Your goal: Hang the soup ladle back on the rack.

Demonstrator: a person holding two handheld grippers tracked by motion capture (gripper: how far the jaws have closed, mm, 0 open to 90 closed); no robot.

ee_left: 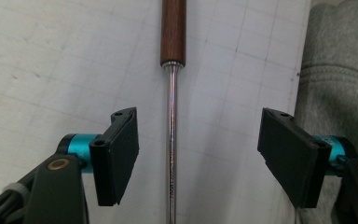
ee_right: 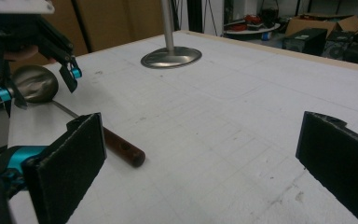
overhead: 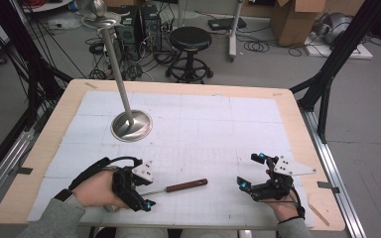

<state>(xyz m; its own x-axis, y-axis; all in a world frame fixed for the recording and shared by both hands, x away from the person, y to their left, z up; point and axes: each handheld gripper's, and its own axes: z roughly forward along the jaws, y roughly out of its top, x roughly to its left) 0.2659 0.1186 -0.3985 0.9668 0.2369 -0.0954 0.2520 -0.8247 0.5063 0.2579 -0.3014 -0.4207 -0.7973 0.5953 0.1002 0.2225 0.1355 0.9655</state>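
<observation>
Two grippers are at work over the white gridded mat [overhead: 203,124], and the one that matters is the left gripper [overhead: 140,191] at about seven o'clock on the table. It hangs over a long ladle [overhead: 171,188] that lies flat on the mat near the person's edge, its wooden handle [overhead: 186,186] pointing toward three o'clock and its steel bowl [ee_right: 35,83] tucked under the left hand [overhead: 96,191]. In the left gripper view the thin metal shaft [ee_left: 171,140] runs straight up between the jaws, which stand partly open with a clear gap on each side; nothing is gripped yet. The shaft sits a little nearer one pad, so I'd shift the gripper slightly to centre it before closing, keep the pads square to the rod, and come low enough that they catch the steel rather than skate over it. A thin round rod will likely want to roll, so a slow, firm squeeze seems wise.

The right gripper [overhead: 258,173], at five o'clock, rests wide open and holds nothing, well apart from the handle's tip.

As for containers, the ladle's bowl is the nearest thing to one, and it looks empty. A steel stand [overhead: 131,125] with a round base rises at ten o'clock.
</observation>
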